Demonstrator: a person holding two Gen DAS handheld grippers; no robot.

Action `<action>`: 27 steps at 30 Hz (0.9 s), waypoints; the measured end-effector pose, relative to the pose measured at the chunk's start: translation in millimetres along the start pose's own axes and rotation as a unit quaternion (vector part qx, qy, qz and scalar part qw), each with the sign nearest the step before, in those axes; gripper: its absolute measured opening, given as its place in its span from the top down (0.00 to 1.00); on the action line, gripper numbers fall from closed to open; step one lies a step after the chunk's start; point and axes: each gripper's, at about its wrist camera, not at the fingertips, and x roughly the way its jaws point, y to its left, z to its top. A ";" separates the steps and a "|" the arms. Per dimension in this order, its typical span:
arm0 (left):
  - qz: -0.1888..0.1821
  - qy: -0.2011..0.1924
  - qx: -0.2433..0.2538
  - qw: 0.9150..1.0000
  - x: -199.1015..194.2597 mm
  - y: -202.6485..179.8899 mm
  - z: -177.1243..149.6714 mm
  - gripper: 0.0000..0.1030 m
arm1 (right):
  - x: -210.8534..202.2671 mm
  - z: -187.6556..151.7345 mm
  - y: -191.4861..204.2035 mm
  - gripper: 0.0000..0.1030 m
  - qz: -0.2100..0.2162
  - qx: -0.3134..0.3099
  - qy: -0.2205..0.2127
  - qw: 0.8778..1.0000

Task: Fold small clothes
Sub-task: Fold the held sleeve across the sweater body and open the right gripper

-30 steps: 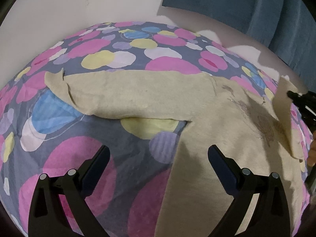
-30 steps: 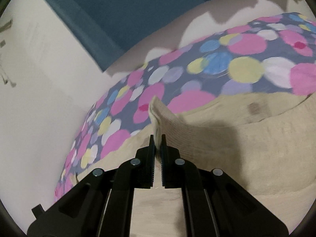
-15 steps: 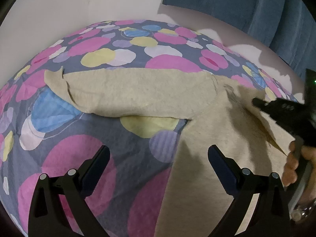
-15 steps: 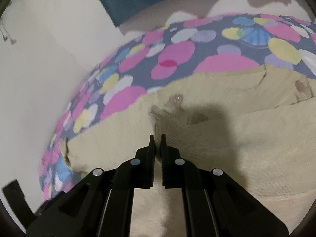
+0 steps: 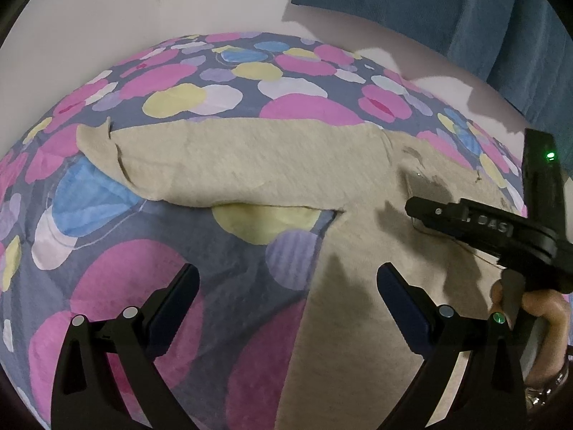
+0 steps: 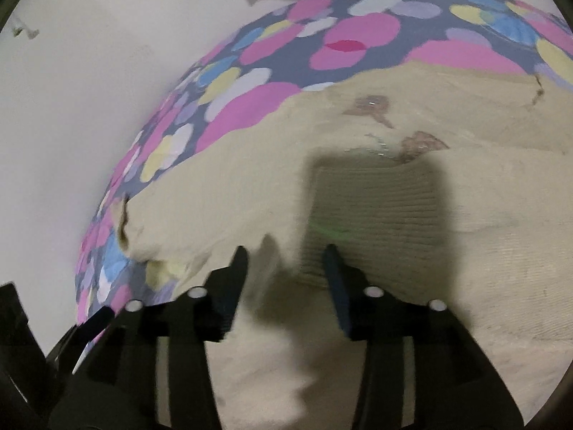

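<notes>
Beige knit garment [image 5: 358, 286] lies spread on the dotted bedspread [image 5: 179, 251], body part nearest both cameras, one sleeve [image 5: 232, 157] stretched flat away to the left in the left wrist view.

Left gripper [image 5: 286, 283]: jaws wide apart, nothing between them. It hangs over the sweater's left edge, one finger above bare bedspread, the other above the knit. Contact with the fabric: cannot tell.

Right gripper [image 6: 286, 265]: jaws parted, nothing pinched. Directly ahead of its fingertips sits a ribbed cuff [image 6: 372, 208], folded in and lying flat on the sweater's body, in the gripper's own shadow. Right view is motion-blurred near the fingers.

In the left wrist view the right gripper [image 5: 415, 208] reaches in from the right edge over the sweater's chest, person's hand [image 5: 537, 304] visible on its handle, green LED lit on top.

Just past the cuff: brown embroidered patches [image 6: 372, 104] on the knit. Sleeve end [image 5: 93, 139] has a small curled-up corner at far left.

Beyond the bedspread: pale wall [image 5: 143, 10] and blue curtain [image 5: 412, 0] at upper right.
</notes>
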 end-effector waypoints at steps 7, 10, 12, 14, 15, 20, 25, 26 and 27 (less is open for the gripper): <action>-0.018 -0.001 0.003 1.000 2.0 -1.1 -2.5 0.04 | -100.4 5.7 -59.1 0.46 -0.006 0.023 -0.083 0.996; -0.023 -0.001 0.003 1.000 4.1 -3.0 -3.1 0.04 | -152.9 7.0 -120.7 0.45 -0.059 0.066 -0.135 0.987; -0.023 -0.001 0.005 1.000 4.8 -4.2 -3.4 0.04 | -184.2 7.2 -178.4 0.45 -0.098 0.124 -0.167 0.973; -0.022 -0.003 0.008 1.000 5.6 -4.7 -2.7 0.04 | -207.6 2.7 -233.1 0.45 -0.152 0.183 -0.195 0.951; -0.020 -0.005 0.008 1.000 6.0 -4.9 -2.5 0.04 | -214.5 0.9 -257.9 0.45 -0.166 0.207 -0.200 0.943; -0.015 -0.002 0.003 1.000 12.1 -6.3 -0.2 0.04 | -214.0 -9.8 -343.1 0.45 -0.097 0.293 -0.193 0.931; -0.009 0.006 0.001 1.000 17.7 -8.8 -0.6 0.04 | -204.7 2.5 -351.6 0.50 -0.055 0.271 -0.186 0.943; -0.008 0.007 0.002 1.000 18.7 -9.5 -0.7 0.04 | -201.6 5.4 -351.5 0.55 -0.058 0.267 -0.179 0.945; -0.007 0.008 0.003 1.000 19.3 -9.6 -0.8 0.04 | -198.8 8.3 -352.6 0.70 -0.060 0.266 -0.171 0.947</action>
